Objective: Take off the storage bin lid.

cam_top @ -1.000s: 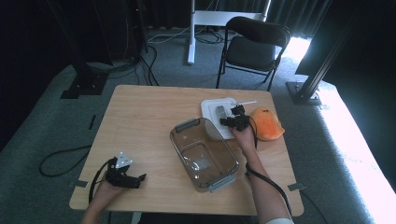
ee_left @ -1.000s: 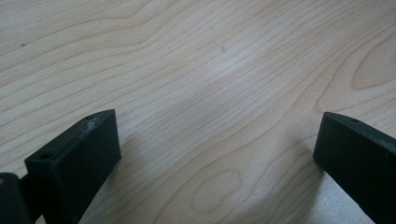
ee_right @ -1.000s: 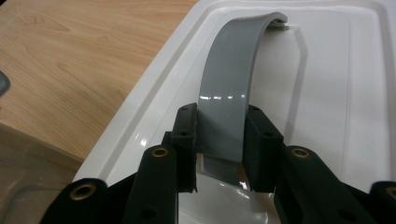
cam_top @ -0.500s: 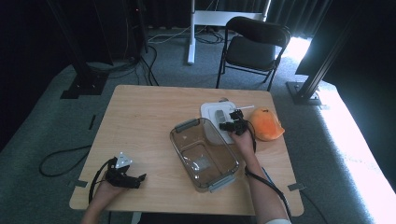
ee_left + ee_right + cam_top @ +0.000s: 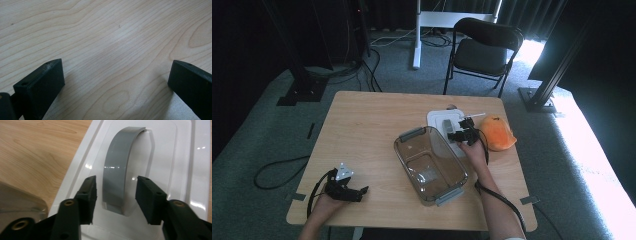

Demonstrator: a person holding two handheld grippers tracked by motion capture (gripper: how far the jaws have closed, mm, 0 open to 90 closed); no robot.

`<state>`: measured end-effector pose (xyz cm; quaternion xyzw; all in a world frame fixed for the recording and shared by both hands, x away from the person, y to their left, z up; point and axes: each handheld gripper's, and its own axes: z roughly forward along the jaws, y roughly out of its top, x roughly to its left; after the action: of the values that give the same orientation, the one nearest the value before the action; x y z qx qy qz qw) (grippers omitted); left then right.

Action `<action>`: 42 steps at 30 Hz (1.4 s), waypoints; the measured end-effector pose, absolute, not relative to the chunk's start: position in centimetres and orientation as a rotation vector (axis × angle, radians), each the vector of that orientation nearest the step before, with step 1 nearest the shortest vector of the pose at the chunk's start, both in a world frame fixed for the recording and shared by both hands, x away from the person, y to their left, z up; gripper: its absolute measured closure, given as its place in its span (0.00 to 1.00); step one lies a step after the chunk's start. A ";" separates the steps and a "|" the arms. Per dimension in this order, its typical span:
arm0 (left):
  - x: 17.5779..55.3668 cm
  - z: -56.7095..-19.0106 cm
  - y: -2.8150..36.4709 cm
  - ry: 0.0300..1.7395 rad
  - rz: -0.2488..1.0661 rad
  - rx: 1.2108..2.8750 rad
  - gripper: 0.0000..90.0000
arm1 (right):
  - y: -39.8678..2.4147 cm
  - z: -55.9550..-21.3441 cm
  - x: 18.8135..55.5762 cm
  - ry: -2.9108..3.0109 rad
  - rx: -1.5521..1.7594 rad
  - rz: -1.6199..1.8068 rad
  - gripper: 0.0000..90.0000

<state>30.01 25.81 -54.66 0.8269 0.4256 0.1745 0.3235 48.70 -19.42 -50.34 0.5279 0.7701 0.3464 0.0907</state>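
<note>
A white lid (image 5: 438, 119) with an arched grey handle (image 5: 120, 170) lies flat on the table, right of centre. My right gripper (image 5: 116, 192) sits low over the lid (image 5: 185, 157) with one jaw on each side of the handle's near end. Its jaws have just been opening, and a gap shows on both sides of the handle, so it is open. In the high view the right gripper (image 5: 460, 134) is at the lid's near right part. My left gripper (image 5: 362, 192) rests at the table's front left, with its jaws wide apart over bare wood (image 5: 116, 82).
A clear rectangular container (image 5: 429, 165) with grey end handles stands just left of the lid, its rim close to the right gripper. An orange rounded object (image 5: 498, 135) lies to the right of the lid. A black chair (image 5: 484, 50) stands beyond the table's far edge.
My right gripper has drawn back slightly toward the near edge of the lid. The left gripper has stayed where it was.
</note>
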 end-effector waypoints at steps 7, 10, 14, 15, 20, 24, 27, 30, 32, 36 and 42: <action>30.0 -54.7 25.8 1.117 0.458 2.169 0.01 | -19.6 -49.7 48.0 2.292 1.553 1.042 0.45; 30.0 -54.7 25.8 1.117 0.458 2.169 0.01 | -19.7 -49.5 47.7 2.283 1.554 1.055 0.42; 30.0 -54.7 25.8 1.117 0.458 2.169 0.01 | -19.8 -48.7 47.1 2.280 1.526 1.086 0.35; 30.0 -54.7 25.8 1.117 0.458 2.169 0.01 | -19.8 -48.5 47.0 2.281 1.515 1.085 0.34; 30.0 -54.7 25.8 1.117 0.458 2.169 0.01 | -19.8 -47.5 46.3 2.278 1.465 1.105 0.29; 30.0 -54.7 25.8 1.117 0.457 2.169 0.01 | -19.9 -47.0 45.9 2.277 1.453 1.122 0.24; 30.0 -54.7 25.8 1.117 0.457 2.169 0.01 | -20.1 -46.8 45.7 2.274 1.458 1.130 0.23; 30.0 -54.7 25.8 1.117 0.457 2.169 0.01 | -20.8 -46.6 45.3 2.245 1.471 1.168 0.17; 30.0 -54.7 25.8 1.117 0.457 2.170 0.01 | -21.0 -46.5 45.1 2.241 1.462 1.173 0.14; 30.0 -54.7 25.8 1.117 0.457 2.169 0.01 | -21.5 -46.0 44.5 2.223 1.450 1.176 0.15; 30.0 -54.7 25.8 1.117 0.458 2.170 0.01 | -22.4 -45.6 44.0 2.203 1.445 1.172 0.15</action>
<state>30.01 25.81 -54.65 0.8269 0.4257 0.1744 0.3234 43.96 -22.35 -45.55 0.4969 0.7577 0.4031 0.1286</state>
